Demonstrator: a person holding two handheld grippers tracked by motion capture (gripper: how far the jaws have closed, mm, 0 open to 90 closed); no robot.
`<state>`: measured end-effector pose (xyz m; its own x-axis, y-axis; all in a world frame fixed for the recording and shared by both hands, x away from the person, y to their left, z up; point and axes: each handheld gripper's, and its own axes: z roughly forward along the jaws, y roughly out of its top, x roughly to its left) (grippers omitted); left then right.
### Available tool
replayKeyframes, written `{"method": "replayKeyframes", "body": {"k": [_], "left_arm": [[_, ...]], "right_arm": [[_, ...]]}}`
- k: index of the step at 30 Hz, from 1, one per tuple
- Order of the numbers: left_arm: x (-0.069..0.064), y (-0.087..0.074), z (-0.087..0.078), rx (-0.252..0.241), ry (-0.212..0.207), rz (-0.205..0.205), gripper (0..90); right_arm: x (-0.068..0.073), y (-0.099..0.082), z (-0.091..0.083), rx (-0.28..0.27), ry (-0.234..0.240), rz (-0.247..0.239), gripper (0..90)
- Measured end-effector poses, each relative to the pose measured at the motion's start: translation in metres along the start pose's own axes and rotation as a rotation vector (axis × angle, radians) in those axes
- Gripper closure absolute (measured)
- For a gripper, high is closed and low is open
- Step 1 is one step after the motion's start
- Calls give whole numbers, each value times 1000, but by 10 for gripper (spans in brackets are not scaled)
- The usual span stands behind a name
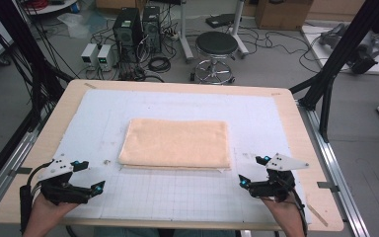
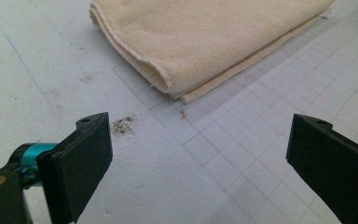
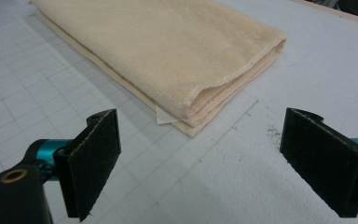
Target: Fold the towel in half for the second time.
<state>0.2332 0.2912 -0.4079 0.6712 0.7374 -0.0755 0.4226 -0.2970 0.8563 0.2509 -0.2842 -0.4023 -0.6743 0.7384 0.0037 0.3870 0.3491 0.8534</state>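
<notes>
The folded towel (image 1: 175, 143) lies flat on the white mat (image 1: 103, 113), ahead of and between your two grippers, touching neither. Your left gripper (image 1: 90, 178) has its jaws spread wide, with the towel's near left corner (image 2: 177, 91) just ahead of them. Your right gripper (image 1: 253, 171) is spread as well, facing the near right corner (image 3: 193, 123), where a small white tag (image 3: 164, 116) pokes out. The risk I see is in the layers: several edges stack at each corner, so a shallow bite may pinch only the top fold and peel the towel open. Come in too low and a jaw may snag the mat instead. Uneven grabs would likely skew the cloth.
</notes>
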Motion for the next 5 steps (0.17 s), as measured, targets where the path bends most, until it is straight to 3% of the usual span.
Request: {"method": "replayKeyframes", "body": {"k": [5], "left_arm": [[1,0,-1,-5,2,-7,74]], "right_arm": [[0,1,1,-2,-5,-11,116]]}}
